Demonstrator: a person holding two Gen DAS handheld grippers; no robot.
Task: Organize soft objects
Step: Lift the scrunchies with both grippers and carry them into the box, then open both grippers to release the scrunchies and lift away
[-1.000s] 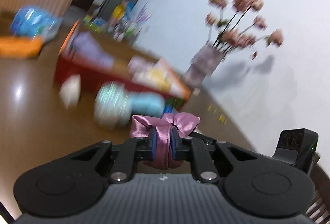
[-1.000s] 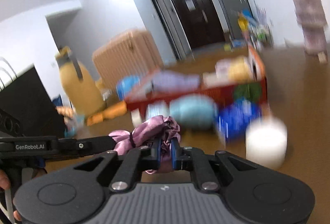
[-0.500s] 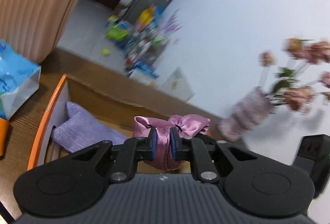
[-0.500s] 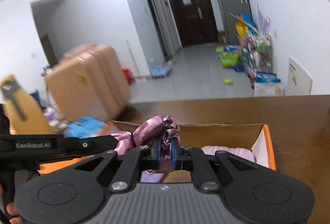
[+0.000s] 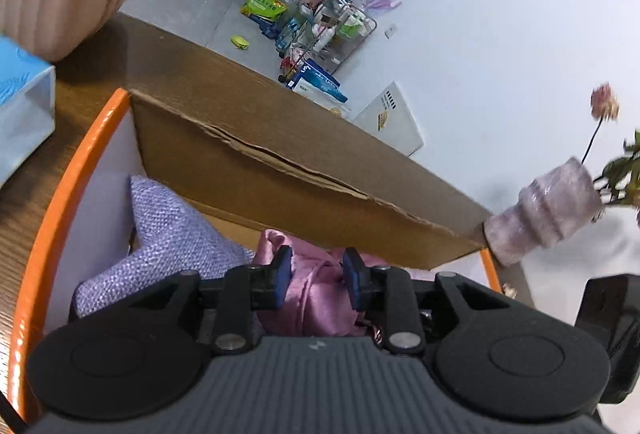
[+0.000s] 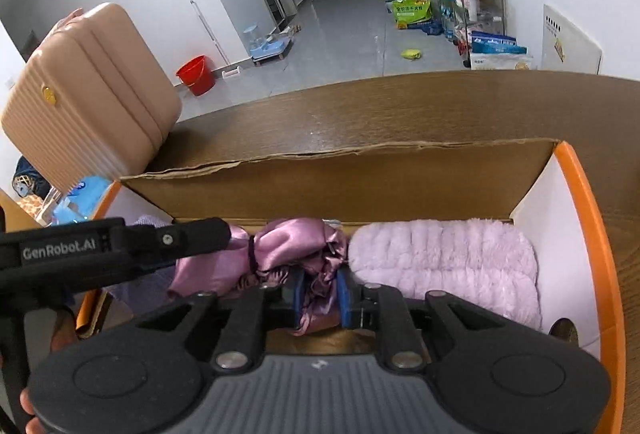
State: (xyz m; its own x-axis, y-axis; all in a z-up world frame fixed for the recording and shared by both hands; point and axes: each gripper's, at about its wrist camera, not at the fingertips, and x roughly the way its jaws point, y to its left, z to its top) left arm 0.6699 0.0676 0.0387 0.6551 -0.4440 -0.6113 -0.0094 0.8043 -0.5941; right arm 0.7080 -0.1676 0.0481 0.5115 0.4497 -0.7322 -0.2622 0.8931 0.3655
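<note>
A pink satin pouch (image 5: 316,286) tied with a dark band lies inside an orange-rimmed cardboard box (image 5: 68,170). My left gripper (image 5: 317,276) stands over it with its jaws spread a little, the cloth loose between the blue pads. My right gripper (image 6: 320,298) is also parted around the pouch's other end (image 6: 296,246). A lilac woven cloth (image 5: 168,234) lies at the box's left end. A fluffy pink item (image 6: 444,262) lies at the box's right end (image 6: 592,218).
The box sits on a brown wooden table (image 6: 360,114). A vase with pink flowers (image 5: 548,210) stands just beyond the box's right corner. A blue tissue pack (image 5: 20,114) lies left of the box. A pink suitcase (image 6: 88,94) stands behind the table.
Both grippers carried the pouch over the table and down into the box. Their jaws, tightly shut on it before, have now spread apart and the pouch rests in the box.
</note>
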